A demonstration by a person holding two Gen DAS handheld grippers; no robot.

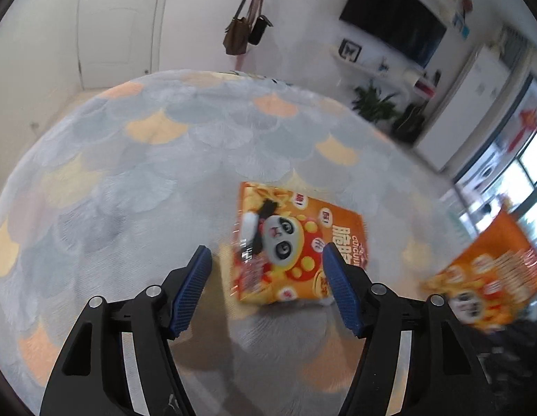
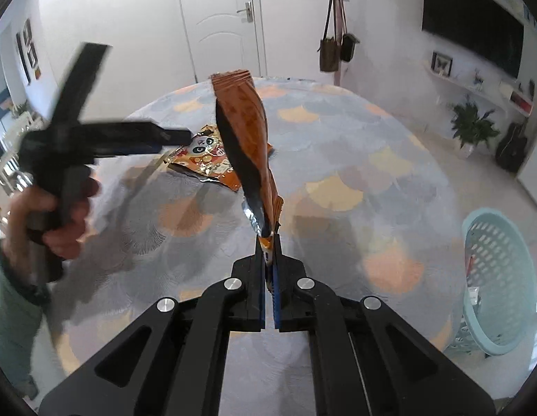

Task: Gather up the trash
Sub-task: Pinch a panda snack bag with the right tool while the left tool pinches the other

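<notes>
An orange snack bag with a panda on it [image 1: 296, 242] lies flat on the patterned carpet [image 1: 129, 173]. My left gripper [image 1: 266, 251] hovers over it, open, its blue pads [image 1: 192, 287] standing to either side of the bag's near half and apart from it. My right gripper [image 2: 268, 242] is shut on the bottom edge of a second orange snack bag [image 2: 244, 131], which sticks up off the carpet in front of it. That held bag [image 1: 490, 277] shows blurred at the right of the left wrist view. The right wrist view also shows the left gripper [image 2: 171, 137] in a person's hand [image 2: 60, 215], above the panda bag [image 2: 206, 159].
A turquoise plastic basket [image 2: 501, 277] stands on the floor to the right of the carpet. A potted plant [image 2: 473, 124] and a low shelf line the far right wall. Bags hang on a pink rack [image 2: 334, 48] beside a white door [image 2: 220, 24].
</notes>
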